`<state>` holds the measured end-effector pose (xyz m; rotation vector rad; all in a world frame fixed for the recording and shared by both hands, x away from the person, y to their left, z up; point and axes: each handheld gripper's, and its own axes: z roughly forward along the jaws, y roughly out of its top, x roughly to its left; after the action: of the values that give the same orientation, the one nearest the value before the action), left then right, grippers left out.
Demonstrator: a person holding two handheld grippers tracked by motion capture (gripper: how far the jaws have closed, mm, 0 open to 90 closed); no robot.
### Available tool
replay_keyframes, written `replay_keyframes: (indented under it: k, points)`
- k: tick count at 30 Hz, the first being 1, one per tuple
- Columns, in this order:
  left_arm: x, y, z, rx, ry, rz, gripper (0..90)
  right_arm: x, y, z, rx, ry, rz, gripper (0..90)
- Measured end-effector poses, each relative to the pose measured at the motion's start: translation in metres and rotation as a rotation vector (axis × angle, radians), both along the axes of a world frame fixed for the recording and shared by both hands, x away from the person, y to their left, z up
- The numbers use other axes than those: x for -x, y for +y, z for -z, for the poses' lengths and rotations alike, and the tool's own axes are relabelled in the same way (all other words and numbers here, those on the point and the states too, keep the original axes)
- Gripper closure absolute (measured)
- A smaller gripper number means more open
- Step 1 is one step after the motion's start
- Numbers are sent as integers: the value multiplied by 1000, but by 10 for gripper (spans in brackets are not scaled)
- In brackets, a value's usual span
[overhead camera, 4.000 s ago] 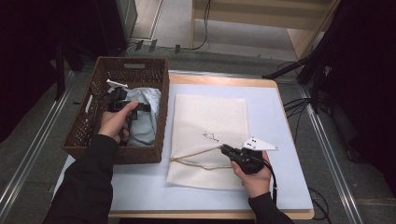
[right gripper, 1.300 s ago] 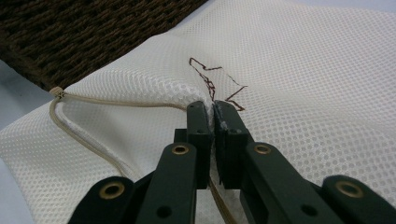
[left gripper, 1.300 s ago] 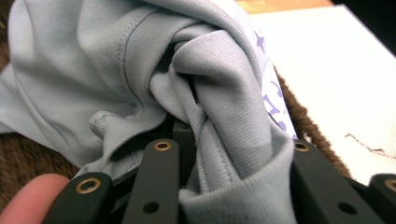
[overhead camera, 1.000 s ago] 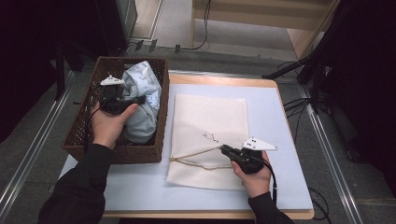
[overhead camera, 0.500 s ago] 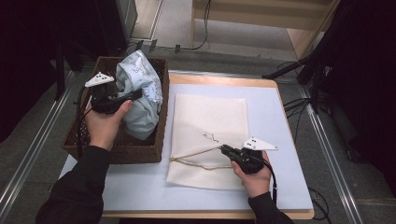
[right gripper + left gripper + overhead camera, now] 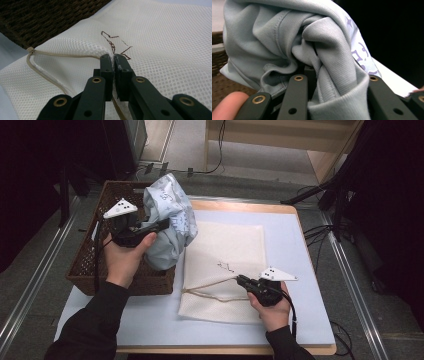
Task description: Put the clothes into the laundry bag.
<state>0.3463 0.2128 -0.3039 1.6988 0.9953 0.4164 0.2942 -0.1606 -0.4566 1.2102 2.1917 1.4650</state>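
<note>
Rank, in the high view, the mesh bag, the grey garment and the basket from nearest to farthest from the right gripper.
1. Mesh bag: pinched in the right gripper's jaws.
2. Grey garment: up-left, over the bag's edge.
3. Basket: far left.

Pale grey-blue garment (image 6: 167,227) with purple print hanging bunched and crumpled, lifted above right edge of brown wicker basket (image 6: 87,265), folds gathering between jaws of left gripper (image 6: 157,226); cream mesh drawstring bag (image 6: 225,265) lying flat on white table cover, just beside basket; its mouth edge being pinched and raised slightly by right gripper (image 6: 240,280); cord looping loose.
</note>
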Motion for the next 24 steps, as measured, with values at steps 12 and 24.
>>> replay_keyframes:
  k: [12, 24]
  points:
    - [31, -47, 20, 32, 21, 156, 698, -1, -2, 0, -6, -2, 1, 865]
    - [84, -62, 60, 51, 49, 256, 698, -2, -5, -1, -20, 5, 9, 865]
